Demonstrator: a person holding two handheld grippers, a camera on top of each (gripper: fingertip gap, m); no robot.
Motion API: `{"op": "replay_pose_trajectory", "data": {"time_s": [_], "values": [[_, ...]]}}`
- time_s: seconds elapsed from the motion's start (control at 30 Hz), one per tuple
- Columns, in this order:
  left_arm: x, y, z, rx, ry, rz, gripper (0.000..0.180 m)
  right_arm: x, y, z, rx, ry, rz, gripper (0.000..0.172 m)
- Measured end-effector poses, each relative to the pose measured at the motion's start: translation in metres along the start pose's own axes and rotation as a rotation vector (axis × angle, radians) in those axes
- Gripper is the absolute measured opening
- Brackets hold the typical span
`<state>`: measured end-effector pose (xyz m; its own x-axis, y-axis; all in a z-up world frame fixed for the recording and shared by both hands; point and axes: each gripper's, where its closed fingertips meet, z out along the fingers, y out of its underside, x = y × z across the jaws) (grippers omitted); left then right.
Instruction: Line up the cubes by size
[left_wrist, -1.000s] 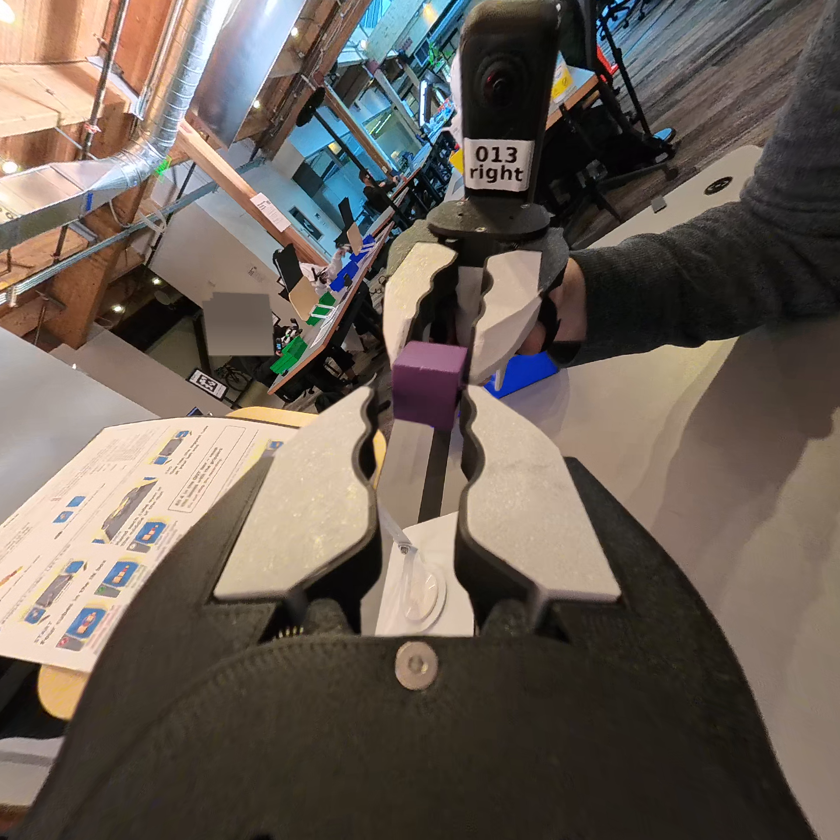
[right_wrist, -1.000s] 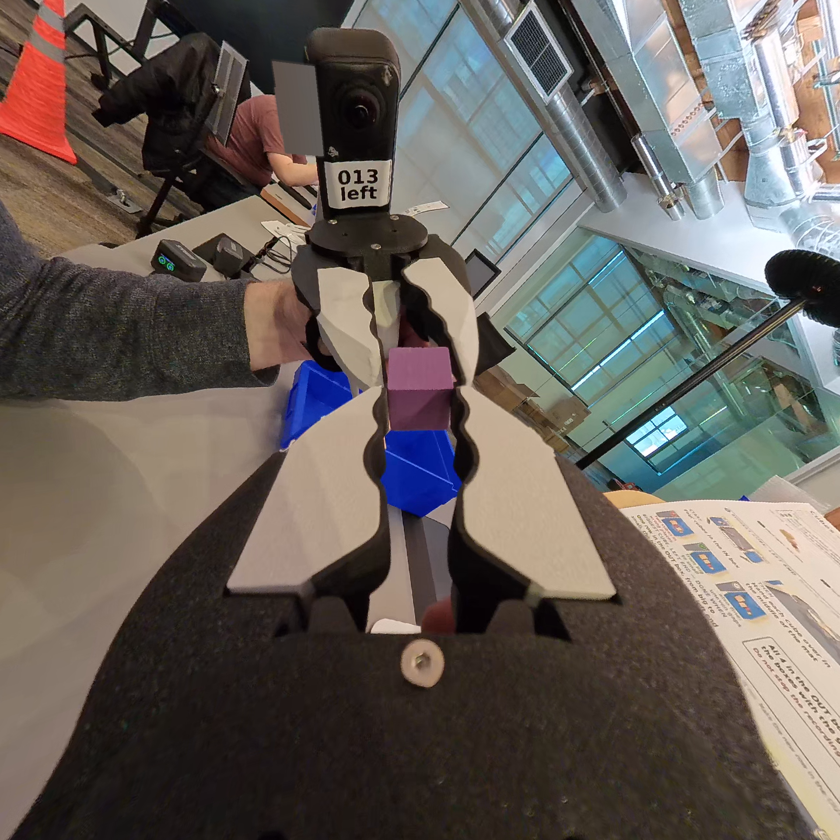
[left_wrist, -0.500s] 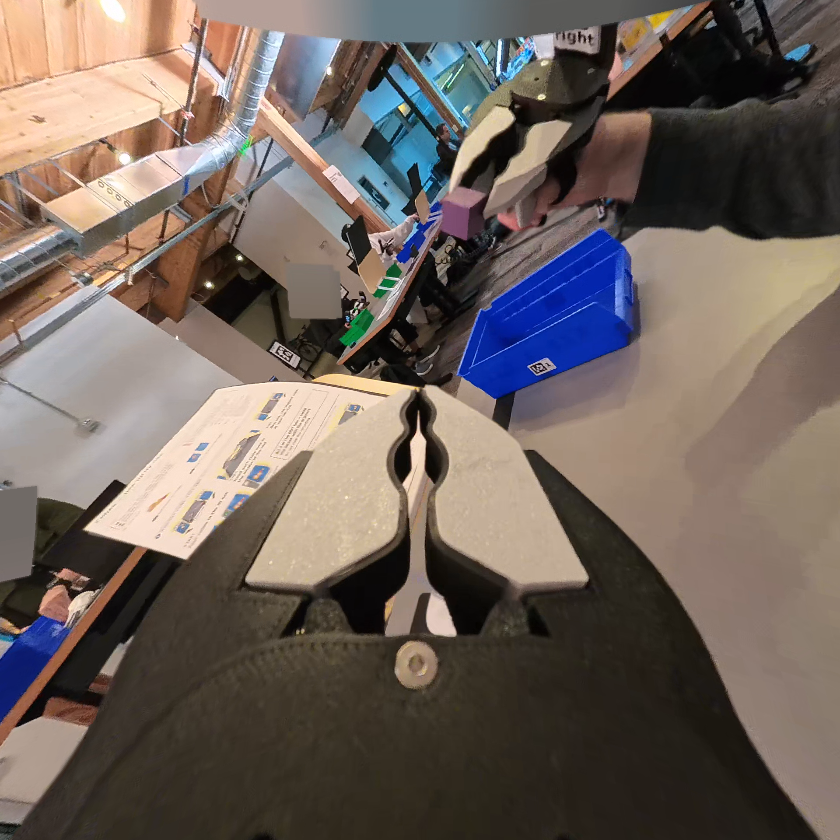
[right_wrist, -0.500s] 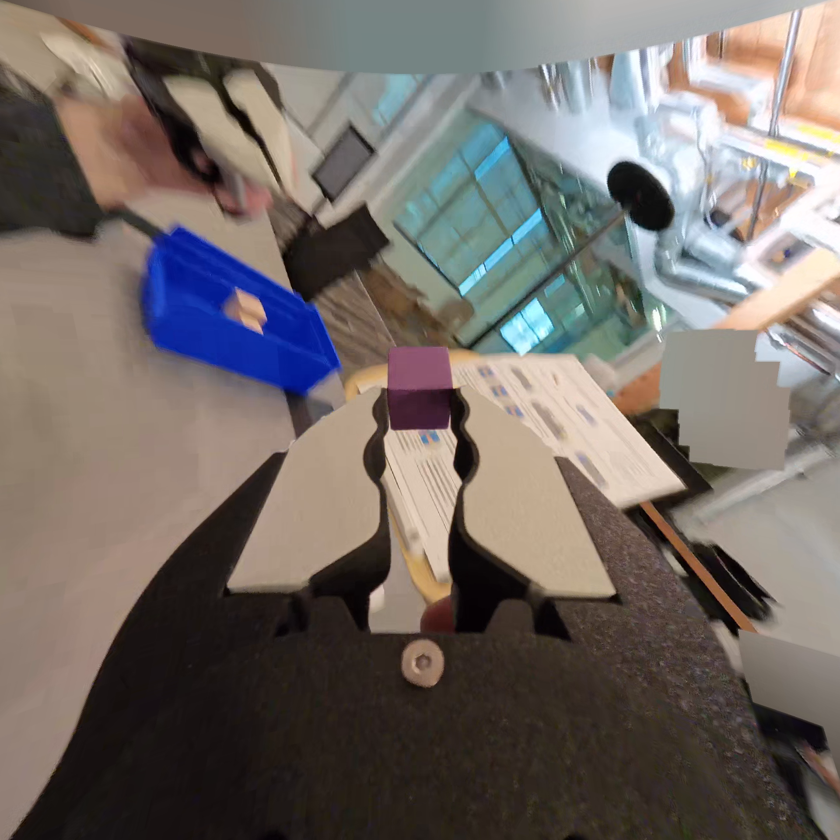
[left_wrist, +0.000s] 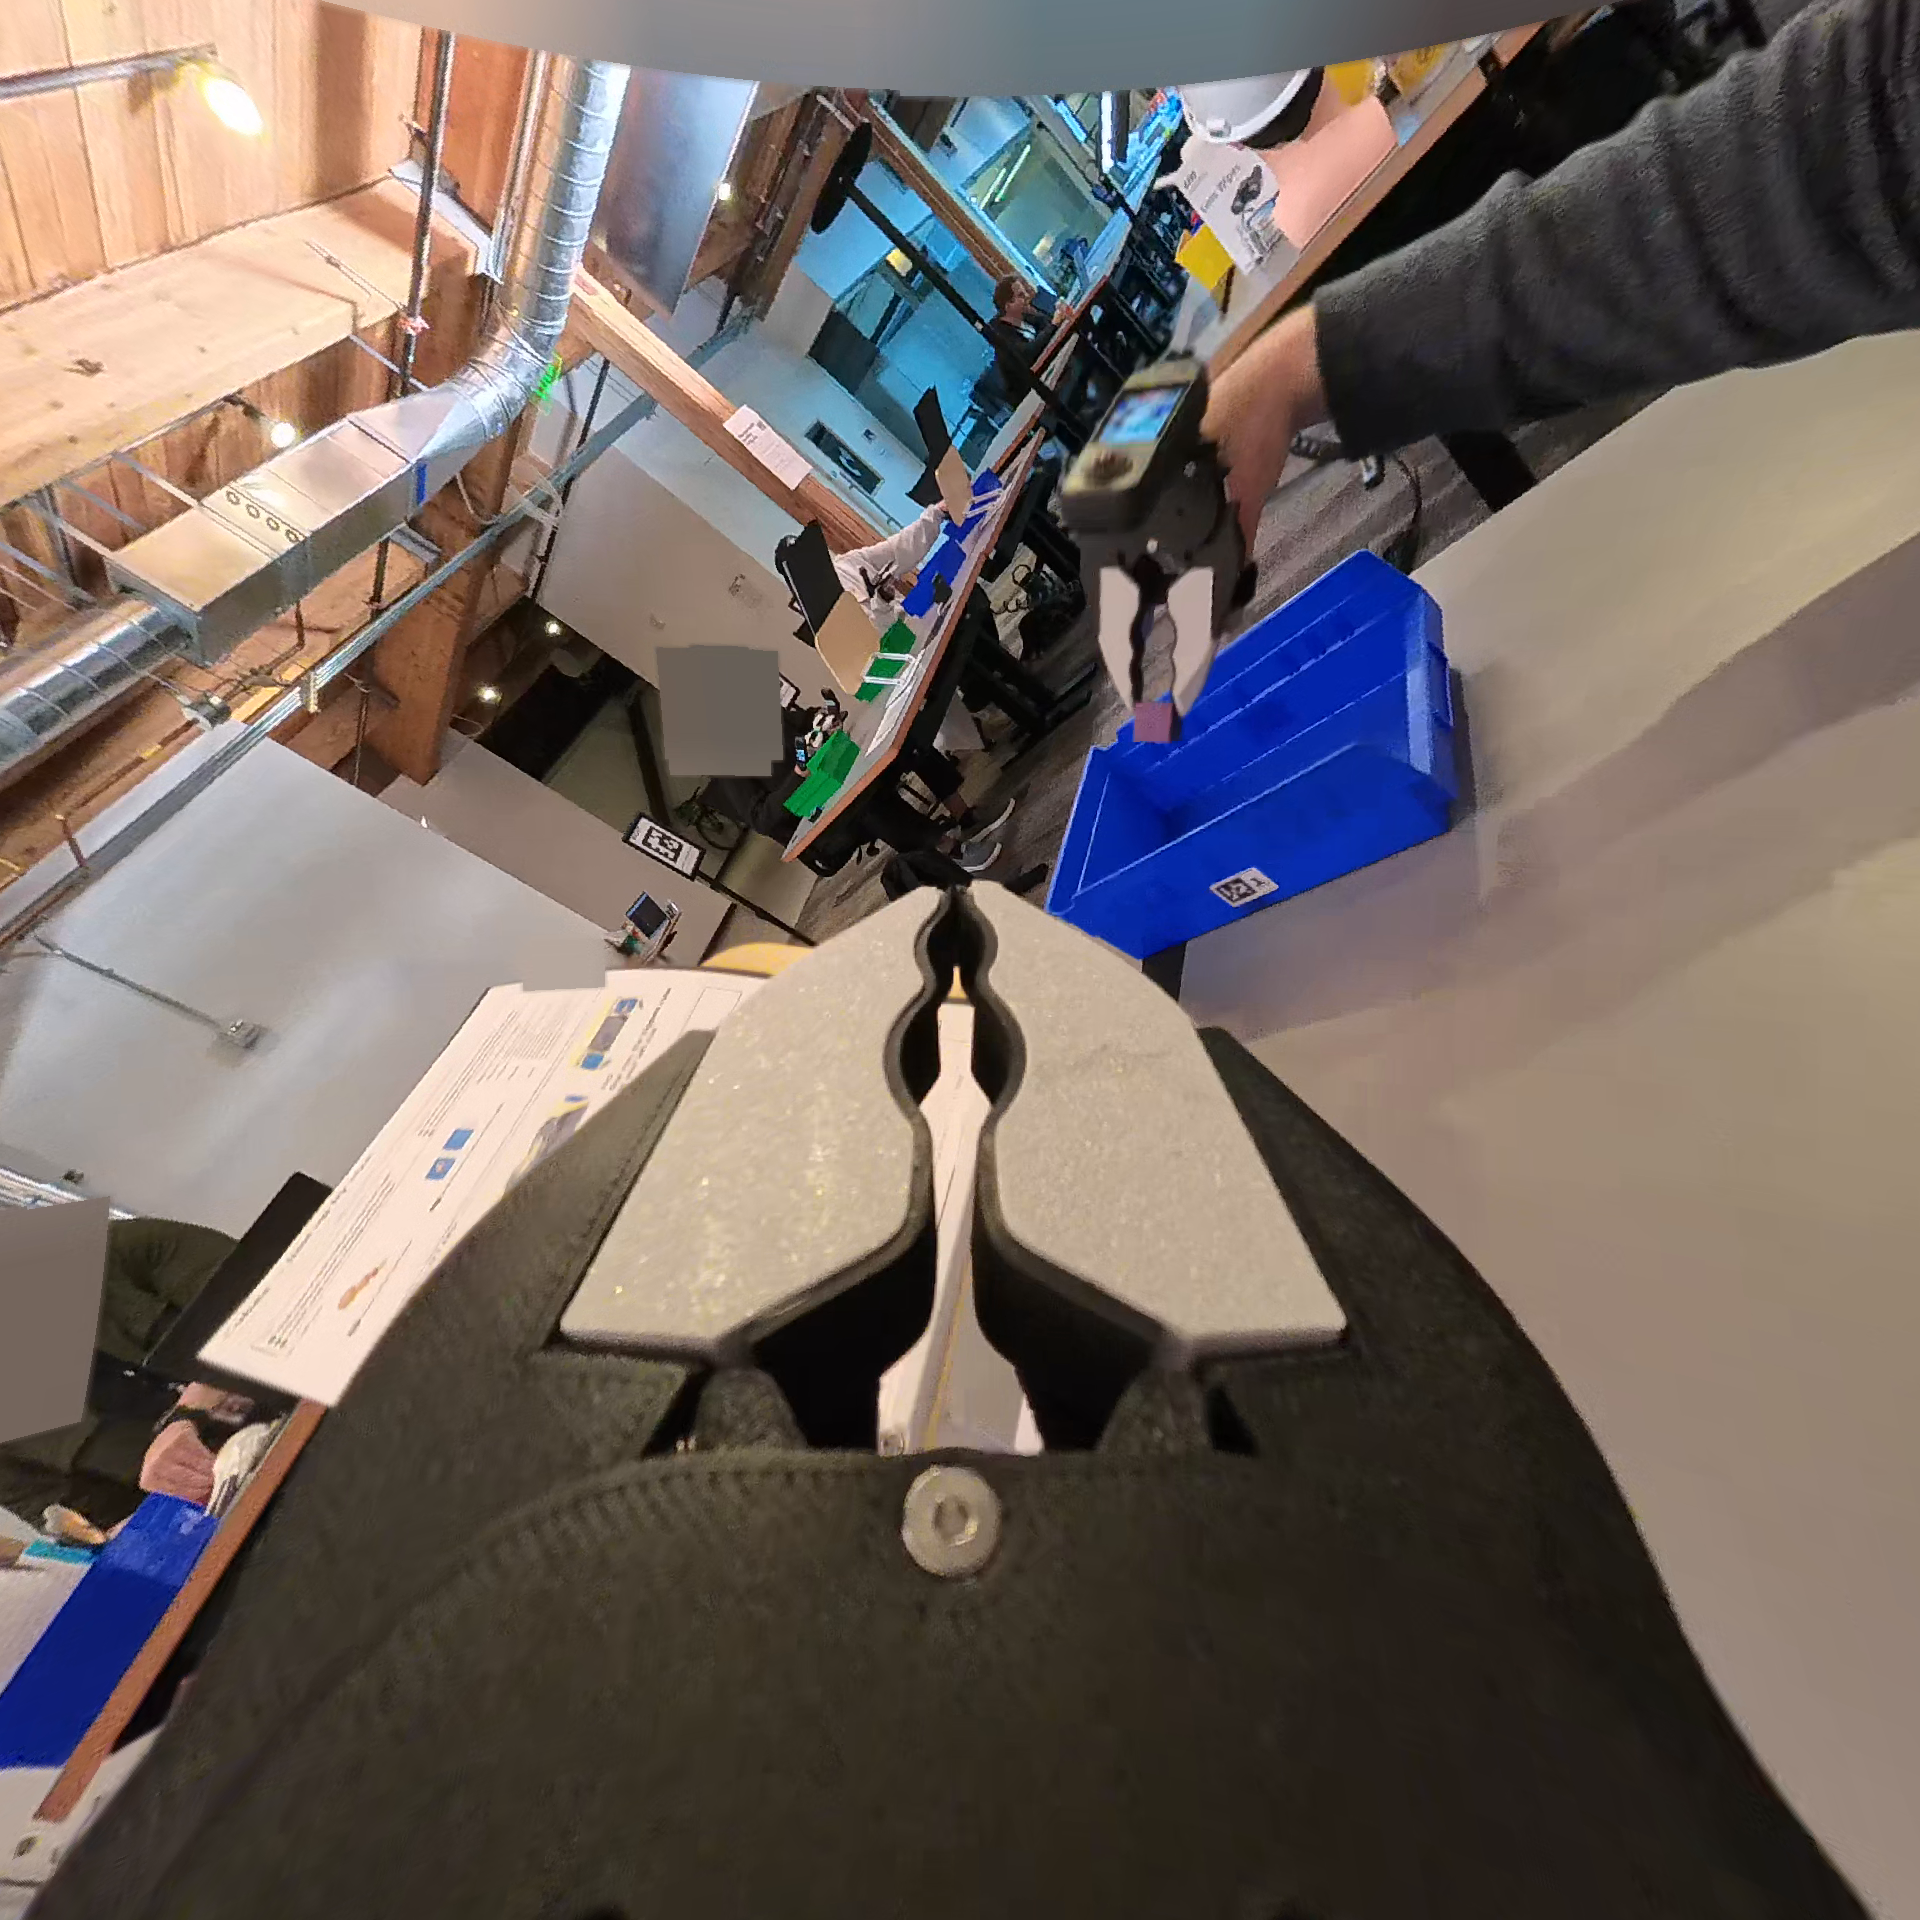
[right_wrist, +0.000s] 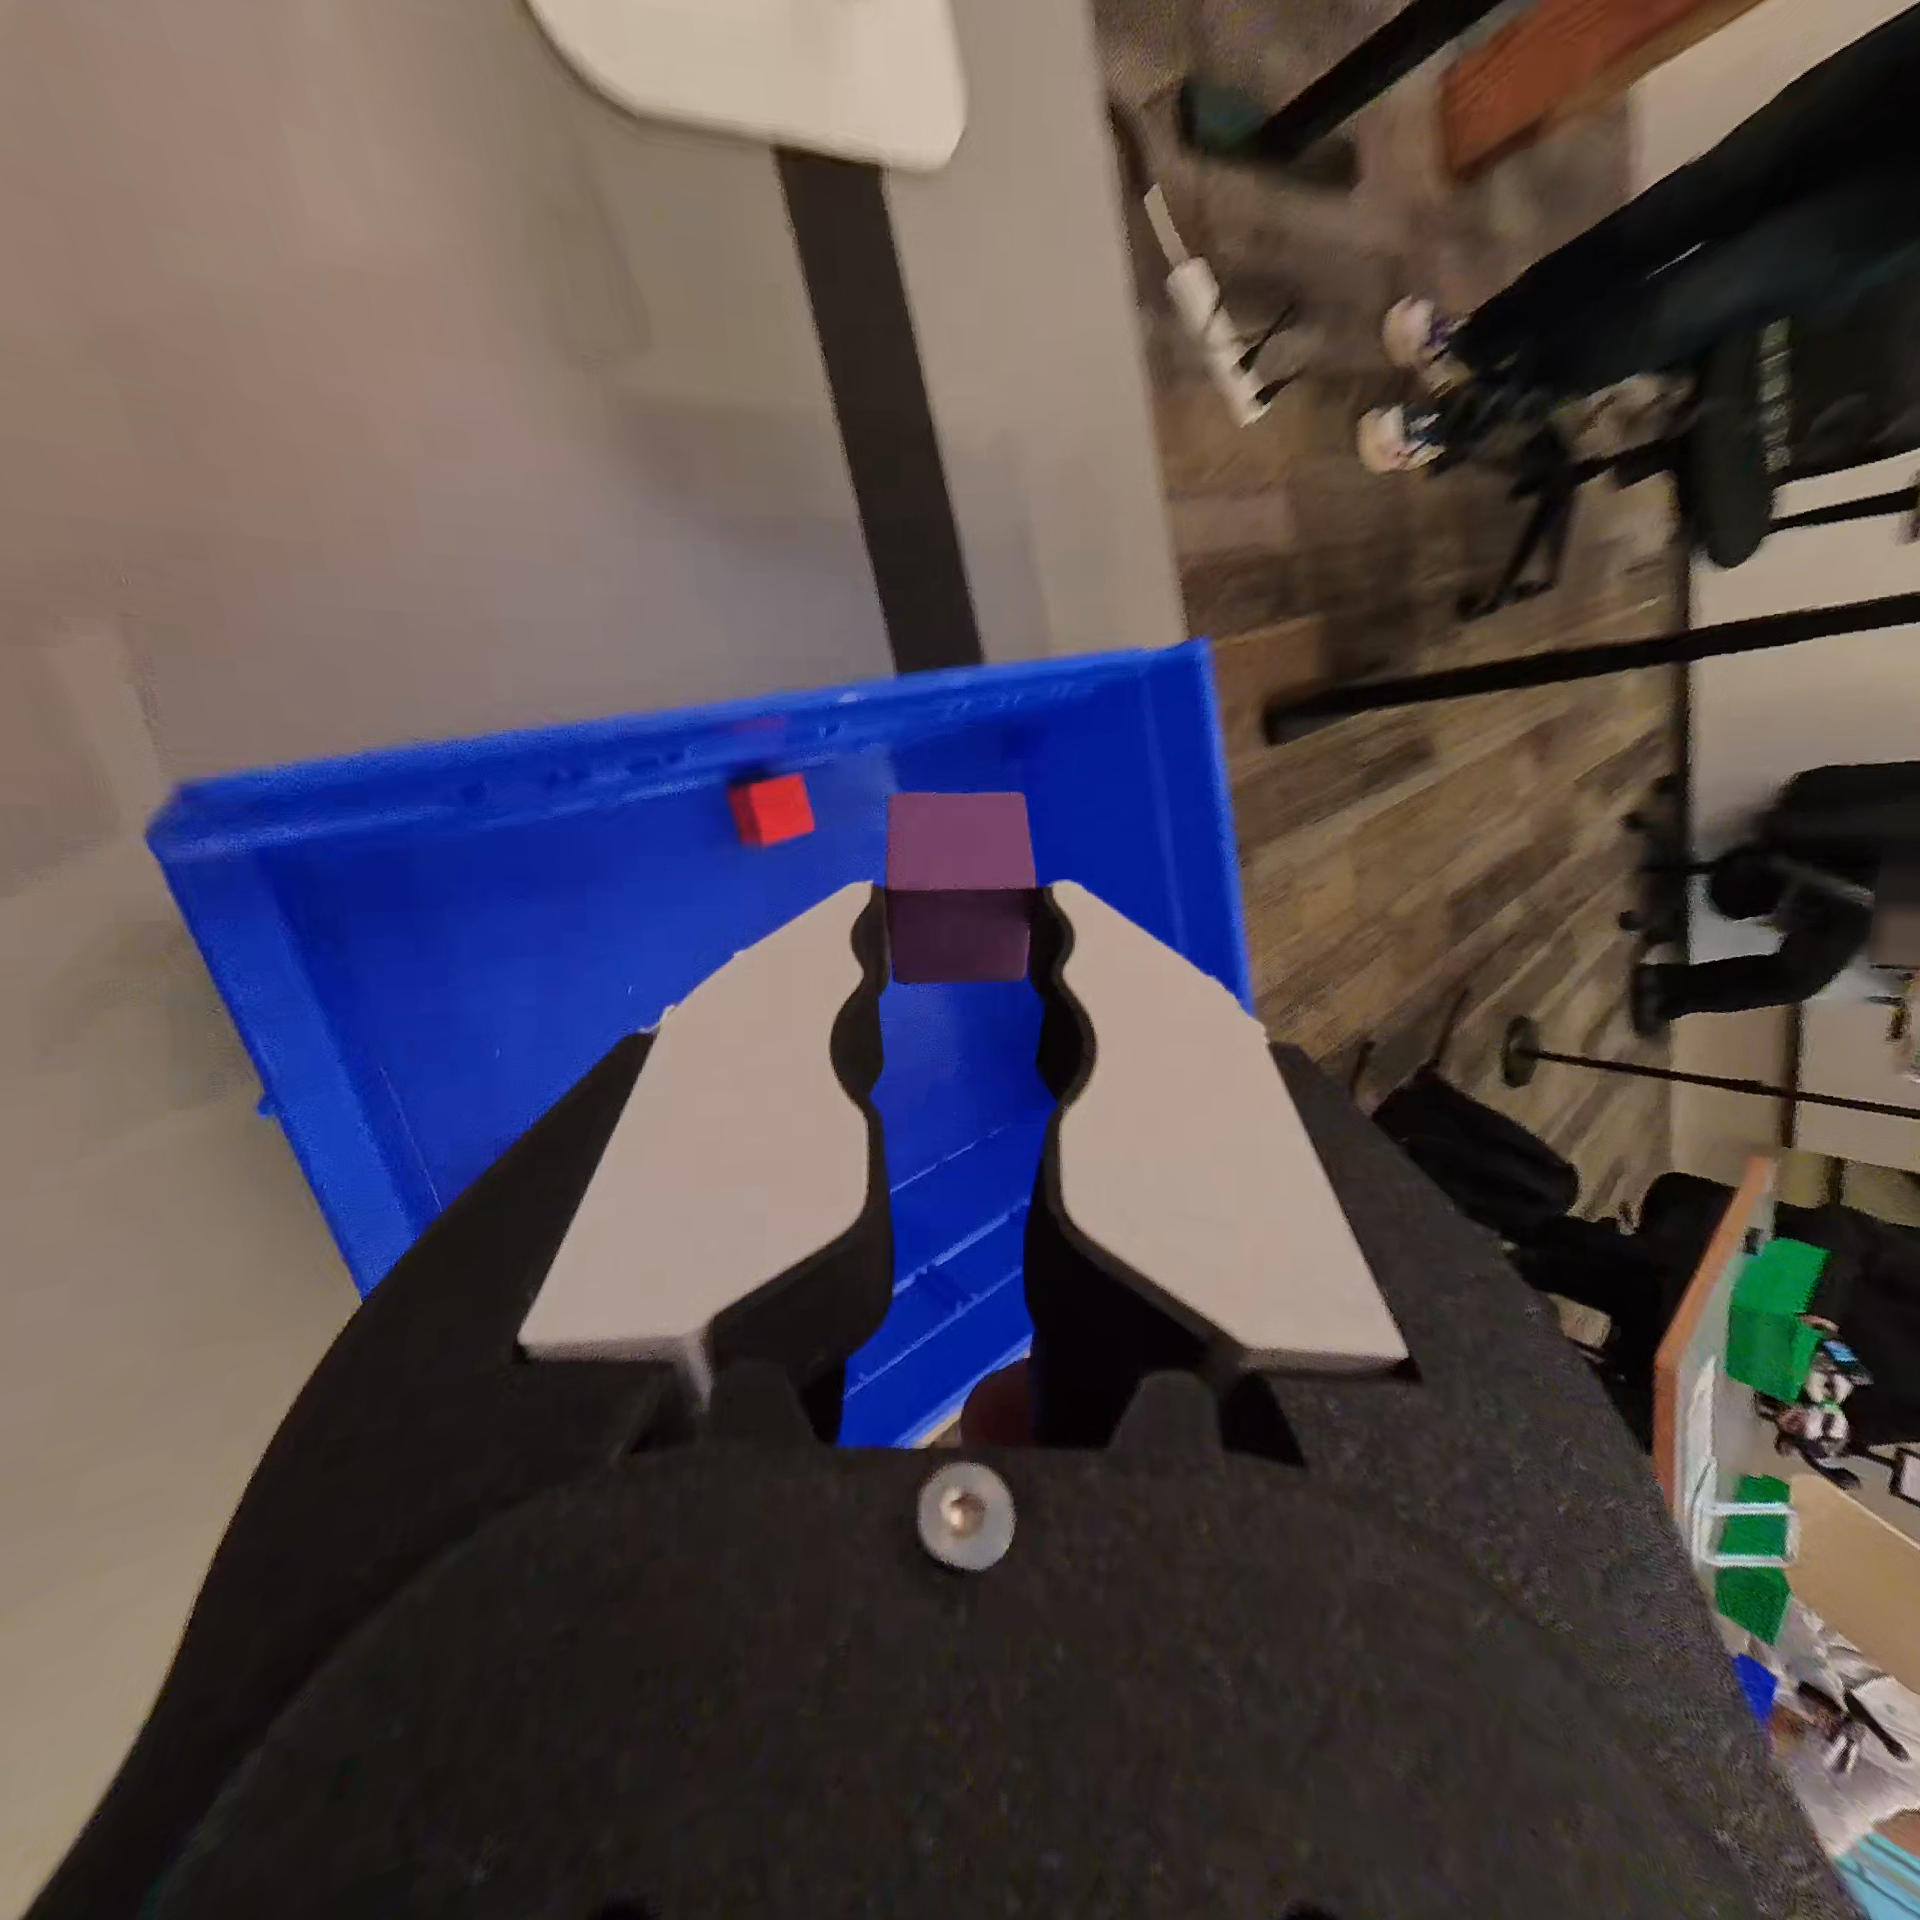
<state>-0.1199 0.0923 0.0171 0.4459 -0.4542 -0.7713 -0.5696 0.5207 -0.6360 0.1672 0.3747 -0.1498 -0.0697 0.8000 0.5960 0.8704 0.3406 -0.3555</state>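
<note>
The right tongs (right_wrist: 961, 914) pinch a purple cube (right_wrist: 958, 883) at the very tips, both pads pressed against its side faces, and carry it above the open blue bin (right_wrist: 499, 935) on the grey counter (right_wrist: 416, 364). The relation that matters is the one between this cube and the small red cube (right_wrist: 770, 807), which sits against the bin's far wall, up and to the left of the purple one in the right wrist view. The two are near each other but apart, and the purple cube looks the larger. To join a row, it most likely has to come down beside the red one along that same wall.

The left tongs (left_wrist: 954, 909) are pressed together with nothing between them, held well back from the bin (left_wrist: 1278, 800) over the counter's near side, so the right hand (left_wrist: 1252, 416) is the nearer one by far.
</note>
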Motion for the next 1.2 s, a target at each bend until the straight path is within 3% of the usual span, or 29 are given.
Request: {"op": "replay_pose_trajectory", "data": {"time_s": [0.23, 0.43, 0.83, 1.2], "values": [[0.011, 0.0, 0.014, -0.012, 0.04, 0.013, 0.0, -0.024, 0.037, 0.06, -0.169, -0.211, -0.055, 0.026], [0.009, 0.004, 0.013, -0.023, 0.037, 0.01, 0.0, -0.033, 0.065, 0.087, -0.279, -0.327, -0.072, 0.026], [0.009, 0.013, 0.016, -0.051, 0.045, 0.01, 0.0, -0.048, 0.077, 0.119, -0.37, -0.44, -0.116, 0.026], [0.013, 0.018, 0.022, -0.074, 0.062, 0.016, 0.0, -0.053, 0.075, 0.126, -0.383, -0.489, -0.11, 0.026]]}}
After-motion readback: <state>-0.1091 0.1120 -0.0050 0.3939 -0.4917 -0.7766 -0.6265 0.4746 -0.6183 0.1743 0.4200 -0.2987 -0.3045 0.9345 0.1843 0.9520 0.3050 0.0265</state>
